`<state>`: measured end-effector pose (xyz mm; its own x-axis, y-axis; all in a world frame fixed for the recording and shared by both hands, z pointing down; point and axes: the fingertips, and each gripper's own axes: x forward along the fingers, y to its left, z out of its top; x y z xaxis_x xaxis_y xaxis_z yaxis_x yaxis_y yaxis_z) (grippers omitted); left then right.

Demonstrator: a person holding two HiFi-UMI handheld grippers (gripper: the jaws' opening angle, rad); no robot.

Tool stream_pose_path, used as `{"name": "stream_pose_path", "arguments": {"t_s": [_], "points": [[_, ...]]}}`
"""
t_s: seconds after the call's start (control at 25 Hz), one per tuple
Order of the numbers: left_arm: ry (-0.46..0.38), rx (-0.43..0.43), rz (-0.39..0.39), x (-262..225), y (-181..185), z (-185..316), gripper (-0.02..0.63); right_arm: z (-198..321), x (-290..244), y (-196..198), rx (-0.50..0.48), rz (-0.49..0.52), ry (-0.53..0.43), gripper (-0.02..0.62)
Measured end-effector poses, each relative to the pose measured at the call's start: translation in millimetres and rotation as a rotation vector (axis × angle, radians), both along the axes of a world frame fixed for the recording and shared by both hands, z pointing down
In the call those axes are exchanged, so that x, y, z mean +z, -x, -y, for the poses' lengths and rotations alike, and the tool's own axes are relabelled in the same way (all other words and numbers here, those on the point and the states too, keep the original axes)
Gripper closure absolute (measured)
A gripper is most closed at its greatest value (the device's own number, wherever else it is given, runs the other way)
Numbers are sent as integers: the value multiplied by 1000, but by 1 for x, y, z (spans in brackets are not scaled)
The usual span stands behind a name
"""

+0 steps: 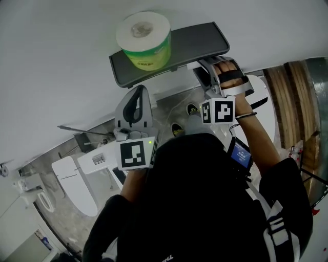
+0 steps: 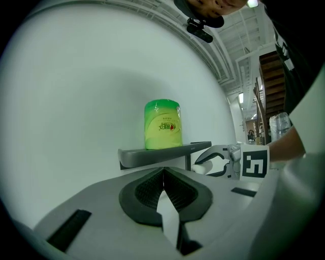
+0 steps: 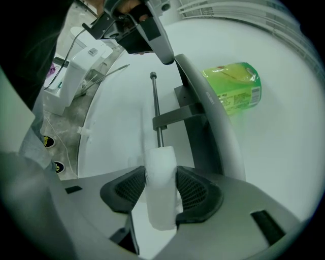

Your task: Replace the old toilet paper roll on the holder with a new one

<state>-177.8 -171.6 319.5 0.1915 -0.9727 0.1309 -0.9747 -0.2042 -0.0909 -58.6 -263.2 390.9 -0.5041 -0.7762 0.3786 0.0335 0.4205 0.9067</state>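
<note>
My right claw (image 3: 161, 175) grips the old roll (image 3: 161, 208), which looks light and crushable. My left claw (image 2: 163, 172) is clenched, empty. I'd take the new roll (image 1: 143, 38) gently across its slick, soft sides.

We see soft, even light throughout, and shadows stay faint and soft-edged. The white wall (image 1: 61, 61) is bright and nearly featureless in every view. In the head view the dark clothing (image 1: 205, 220) at the bottom swallows all detail. Both gripper views bulge like a fish-eye, with black corners, and the shelf (image 3: 213, 117) bends into a curve. In the left gripper view a lamp (image 2: 250, 4) glares at the top edge, while the green-wrapped roll (image 2: 162, 124) stays sharp. In the right gripper view the white roll (image 3: 161, 203) held by the right gripper (image 3: 161, 170) is soft and washed out, almost merging with the wall.
</note>
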Motion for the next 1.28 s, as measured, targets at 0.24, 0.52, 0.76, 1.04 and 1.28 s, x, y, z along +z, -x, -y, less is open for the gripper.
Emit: {"name": "stream_pose_path", "arguments": {"t_s": [0.24, 0.52, 0.76, 1.04, 1.28], "points": [[-14, 10, -14, -4, -7, 7, 584, 12, -4, -28, 55, -13, -21, 390], [-13, 45, -14, -1, -16, 16, 584, 29, 1, -70, 158, -48, -36, 390], [-15, 65, -10, 0, -21, 17, 583, 37, -3, -102, 230, -78, -62, 390], [-31, 80, -20, -1, -24, 17, 584, 44, -17, -132, 298, -102, -111, 390], [-31, 72, -29, 1, -21, 17, 583, 53, -52, -145, 301, -148, -212, 390]]}}
